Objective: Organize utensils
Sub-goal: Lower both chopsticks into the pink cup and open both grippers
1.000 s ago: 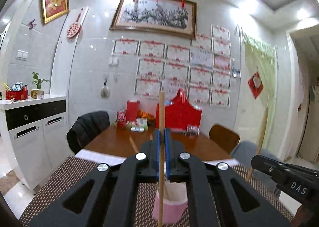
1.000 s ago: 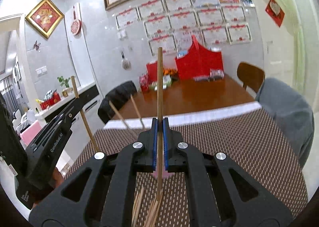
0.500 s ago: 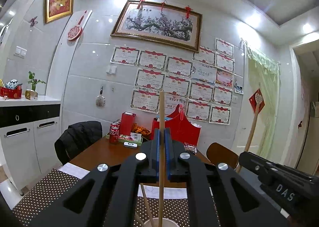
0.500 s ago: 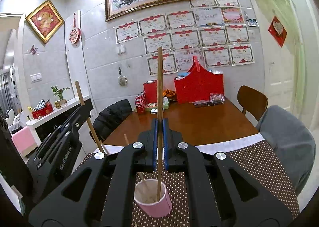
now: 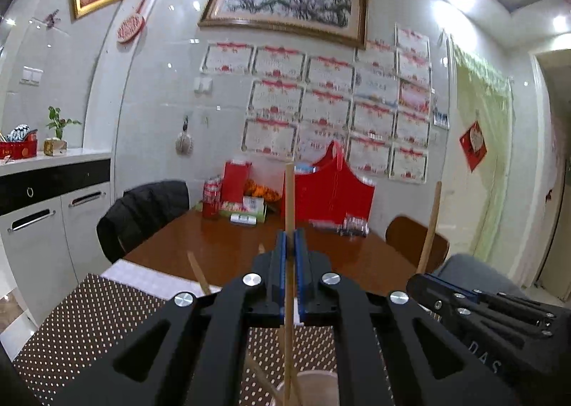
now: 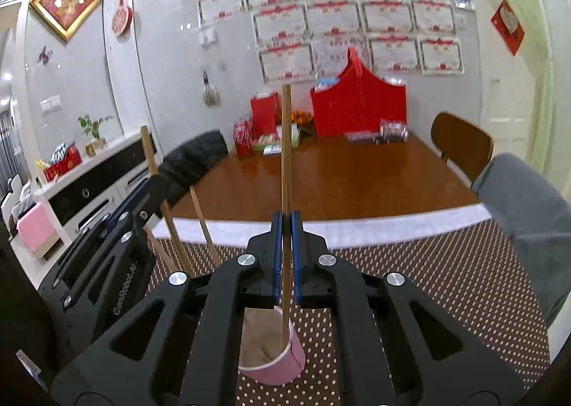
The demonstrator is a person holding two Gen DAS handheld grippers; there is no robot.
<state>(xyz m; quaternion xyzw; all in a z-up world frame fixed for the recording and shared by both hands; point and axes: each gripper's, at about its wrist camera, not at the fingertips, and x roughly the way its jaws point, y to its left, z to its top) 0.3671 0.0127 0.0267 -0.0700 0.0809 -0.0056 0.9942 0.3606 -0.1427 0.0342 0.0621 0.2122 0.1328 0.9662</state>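
Observation:
My right gripper (image 6: 285,218) is shut on an upright wooden chopstick (image 6: 285,156); its lower end is inside the pink cup (image 6: 282,366) on the dotted placemat. My left gripper (image 5: 289,238) is shut on a second upright chopstick (image 5: 289,191), whose lower end reaches the cup's pale rim (image 5: 314,375) at the bottom edge. Other chopsticks (image 6: 203,224) lean out of the cup. The two grippers are side by side: the right gripper (image 5: 417,281) shows in the left wrist view, the left gripper (image 6: 157,184) in the right wrist view.
A brown dotted placemat (image 6: 446,284) covers the near end of a wooden table (image 6: 339,177). A red bag (image 6: 357,106), cans and packets stand at the far end by the wall. Chairs (image 6: 460,145) flank the table; a cabinet (image 5: 43,220) stands left.
Both grippers have carried their chopsticks forward over the placemat to above the pink cup. The right chopstick's lower end now sits inside the cup. Loose chopsticks on the mat have left the right view.

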